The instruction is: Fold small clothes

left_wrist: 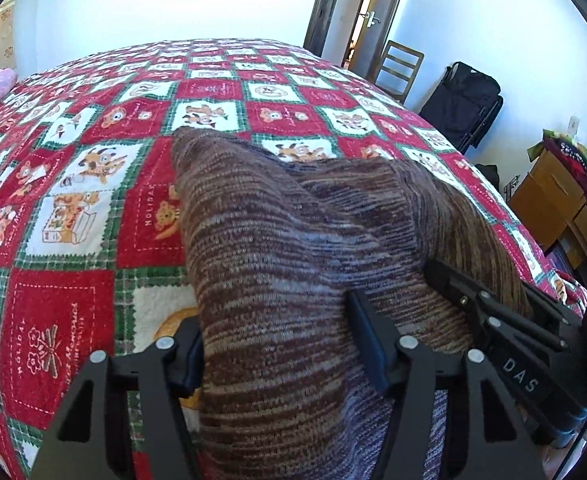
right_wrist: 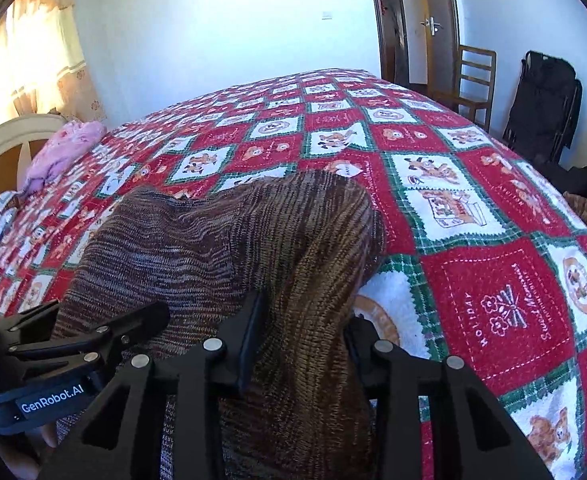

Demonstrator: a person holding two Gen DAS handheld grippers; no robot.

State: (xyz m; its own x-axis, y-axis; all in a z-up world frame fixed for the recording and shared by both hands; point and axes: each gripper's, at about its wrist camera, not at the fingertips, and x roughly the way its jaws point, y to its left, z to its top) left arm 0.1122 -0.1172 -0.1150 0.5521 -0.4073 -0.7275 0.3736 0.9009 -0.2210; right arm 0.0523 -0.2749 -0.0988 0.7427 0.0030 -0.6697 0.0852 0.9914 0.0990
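A brown striped knit garment (left_wrist: 285, 240) lies on the red, white and green holiday quilt (left_wrist: 73, 184), raised at the near side. My left gripper (left_wrist: 277, 344) is shut on the garment's near left edge, with cloth bunched between its fingers. The right gripper (left_wrist: 465, 292) shows at the right of the left wrist view, holding the same cloth. In the right wrist view the garment (right_wrist: 233, 248) drapes over and between the fingers of my right gripper (right_wrist: 305, 344), which is shut on the near right edge. The left gripper (right_wrist: 105, 332) shows at the lower left.
The quilt (right_wrist: 493, 280) covers the whole bed. A pink cloth (right_wrist: 65, 148) lies by the headboard at the left. A wooden chair (right_wrist: 473, 80), a black folded frame (right_wrist: 545, 96) and an open door stand beyond the bed. Wooden drawers (left_wrist: 561, 204) stand at the right.
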